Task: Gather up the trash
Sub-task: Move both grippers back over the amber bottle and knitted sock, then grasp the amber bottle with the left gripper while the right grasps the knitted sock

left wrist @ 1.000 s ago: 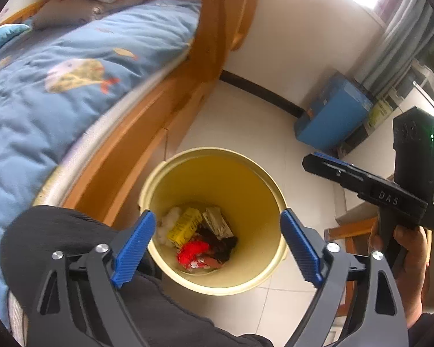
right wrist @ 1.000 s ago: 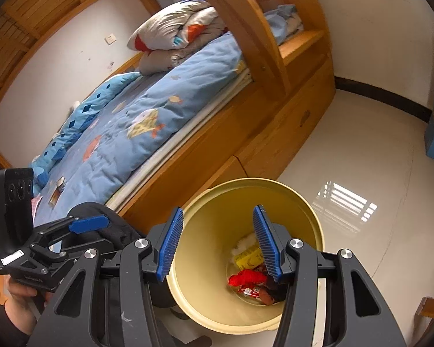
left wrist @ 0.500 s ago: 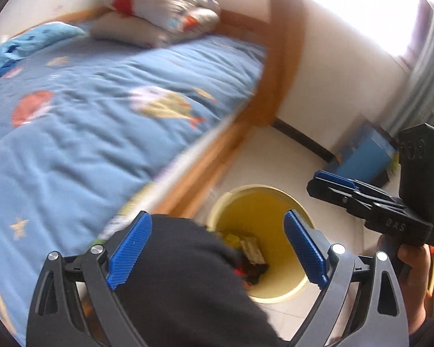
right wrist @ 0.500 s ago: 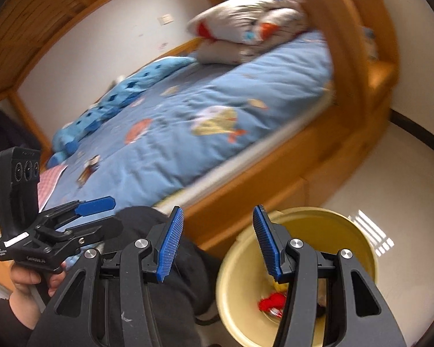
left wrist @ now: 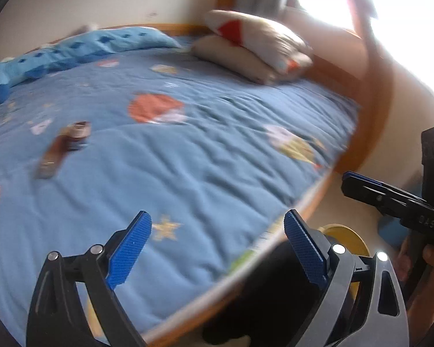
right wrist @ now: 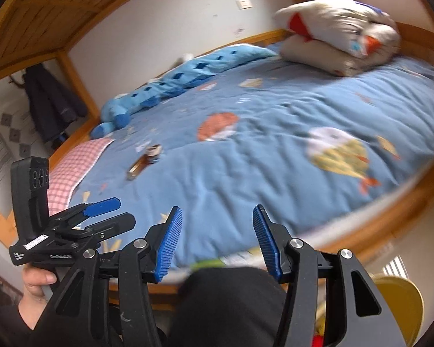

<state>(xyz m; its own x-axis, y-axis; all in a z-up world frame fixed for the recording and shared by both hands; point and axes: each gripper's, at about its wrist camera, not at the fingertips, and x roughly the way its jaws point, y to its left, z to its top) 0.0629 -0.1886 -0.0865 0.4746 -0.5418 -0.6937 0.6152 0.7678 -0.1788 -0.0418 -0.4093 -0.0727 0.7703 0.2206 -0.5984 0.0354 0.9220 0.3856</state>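
Views swung from the yellow bin (right wrist: pixel 402 303) up onto the bed (right wrist: pixel 275 179). Left hand-held gripper (left wrist: pixel 217 248): spread wide, empty. Right hand-held gripper (right wrist: pixel 217 237): parted, empty. Brown wrapper-like trash (right wrist: pixel 144 162): on the quilt toward the bed's far left edge, ahead-left of both, long axis running away; left one nearer. Blurred, identity unclear; bin mostly cut off.
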